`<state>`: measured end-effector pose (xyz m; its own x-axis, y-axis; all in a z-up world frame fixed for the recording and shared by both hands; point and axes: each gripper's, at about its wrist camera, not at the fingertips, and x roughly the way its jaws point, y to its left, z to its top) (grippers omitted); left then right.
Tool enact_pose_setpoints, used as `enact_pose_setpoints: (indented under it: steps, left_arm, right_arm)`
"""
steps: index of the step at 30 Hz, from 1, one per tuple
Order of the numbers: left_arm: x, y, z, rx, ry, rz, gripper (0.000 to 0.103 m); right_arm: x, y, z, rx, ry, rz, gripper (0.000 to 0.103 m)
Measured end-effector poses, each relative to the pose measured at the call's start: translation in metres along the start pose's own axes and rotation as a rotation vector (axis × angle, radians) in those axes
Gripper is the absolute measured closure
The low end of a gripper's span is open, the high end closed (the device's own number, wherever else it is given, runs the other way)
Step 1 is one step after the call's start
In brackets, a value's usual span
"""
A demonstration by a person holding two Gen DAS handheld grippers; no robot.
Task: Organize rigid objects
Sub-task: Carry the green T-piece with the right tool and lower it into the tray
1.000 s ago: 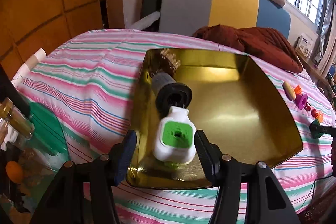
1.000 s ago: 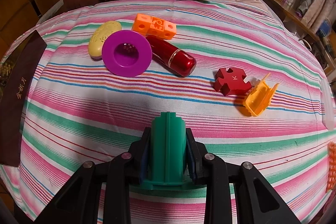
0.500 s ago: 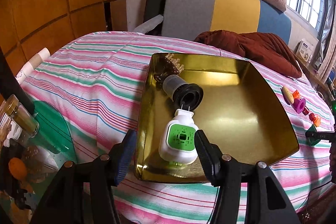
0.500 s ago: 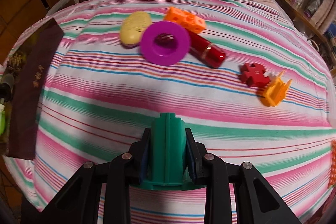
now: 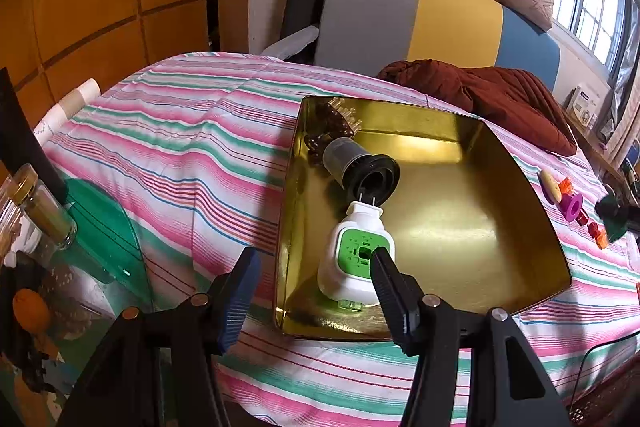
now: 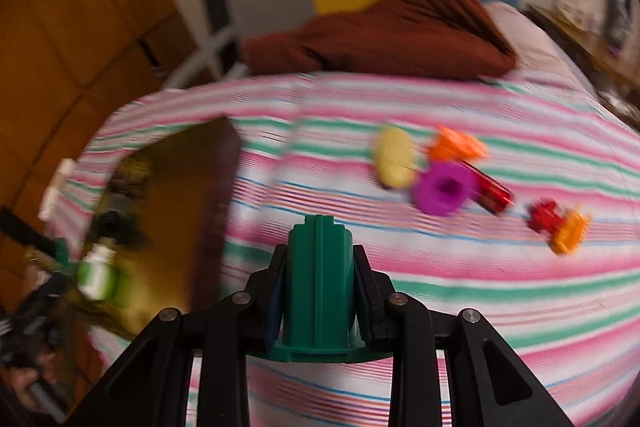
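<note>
My right gripper (image 6: 320,259) is shut on a dark green ribbed plastic piece (image 6: 320,275), held above the striped cloth. The view is blurred. To its left lies the gold tray (image 6: 172,195). In the left wrist view the gold tray (image 5: 460,227) holds a white plug-in device with a green face (image 5: 356,255), a black cylinder (image 5: 360,171) and a brown hair clip (image 5: 332,123). My left gripper (image 5: 312,267) hangs open over the tray's near left corner, holding nothing. The green piece (image 5: 612,215) shows at the far right edge.
On the cloth to the right lie a yellow oval (image 6: 394,159), an orange block (image 6: 456,147), a purple ring (image 6: 444,189), a red tube (image 6: 494,193), a red puzzle piece (image 6: 544,217) and an orange clip (image 6: 570,231). A brown jacket (image 5: 500,99) lies behind; glass jars (image 5: 44,211) stand left.
My right gripper has risen and swung left with the green piece, bringing the tray into its view. The left gripper has drawn back slightly from the white device and stays open.
</note>
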<state>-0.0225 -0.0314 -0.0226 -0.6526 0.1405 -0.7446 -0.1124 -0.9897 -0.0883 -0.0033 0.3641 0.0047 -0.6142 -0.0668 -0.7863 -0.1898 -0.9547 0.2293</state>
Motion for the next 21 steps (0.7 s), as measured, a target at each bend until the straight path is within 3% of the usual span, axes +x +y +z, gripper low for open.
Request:
enact_pose_setpoints:
  steps: [5, 11, 15, 21]
  left_arm:
    - [-0.001, 0.008, 0.000, -0.025, 0.001, 0.010, 0.045]
    - [-0.001, 0.020, 0.000, -0.056, 0.003, 0.036, 0.045]
    - [-0.002, 0.030, -0.002, -0.095, 0.001, 0.034, 0.045]
    - [-0.002, 0.039, -0.005, -0.127, 0.010, 0.029, 0.045]
  right_arm:
    - [-0.009, 0.073, 0.008, -0.124, -0.030, 0.117, 0.073]
    - [0.012, 0.155, -0.001, -0.245, 0.012, 0.248, 0.073]
    - [0.047, 0.188, -0.015, -0.269, 0.089, 0.254, 0.073]
    - [0.103, 0.213, -0.043, -0.288, 0.198, 0.176, 0.073]
